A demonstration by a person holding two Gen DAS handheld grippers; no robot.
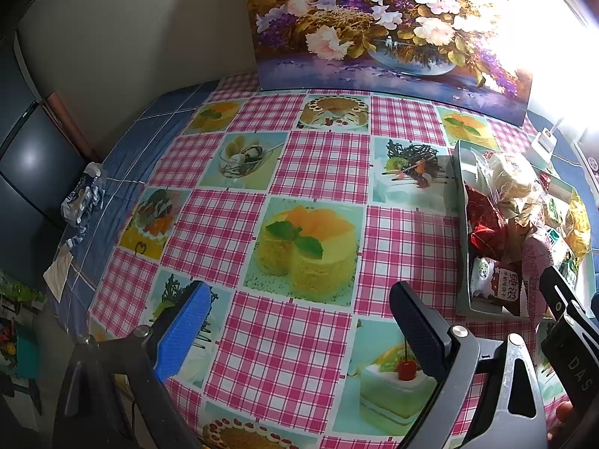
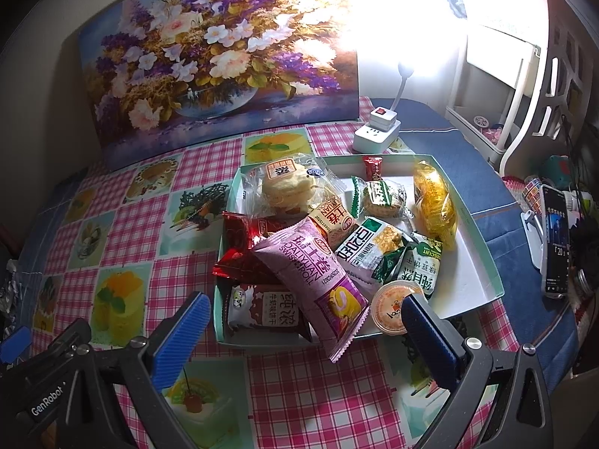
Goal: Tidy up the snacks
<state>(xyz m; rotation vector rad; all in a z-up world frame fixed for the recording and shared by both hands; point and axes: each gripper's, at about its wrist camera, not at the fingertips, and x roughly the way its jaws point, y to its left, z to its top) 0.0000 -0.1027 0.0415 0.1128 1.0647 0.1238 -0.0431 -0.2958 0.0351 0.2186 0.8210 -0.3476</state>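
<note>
A shallow white box (image 2: 464,273) with teal walls sits on the checked tablecloth and holds several wrapped snacks. A pink Swiss-roll packet (image 2: 318,280) lies on top and hangs over the near wall. Around it are a red foil packet (image 2: 239,239), a brown milk-biscuit packet (image 2: 265,310), a clear-wrapped pastry (image 2: 288,187), a yellow packet (image 2: 436,202) and an orange jelly cup (image 2: 391,308). My right gripper (image 2: 303,333) hovers open just in front of the box, empty. My left gripper (image 1: 299,321) is open over bare cloth, left of the box (image 1: 462,224).
A flower painting (image 2: 217,60) leans against the wall behind the table. A white power strip with a lamp (image 2: 376,131) stands behind the box. A phone (image 2: 556,239) is propped at the right. A crumpled wrapper (image 1: 82,198) lies at the table's left edge.
</note>
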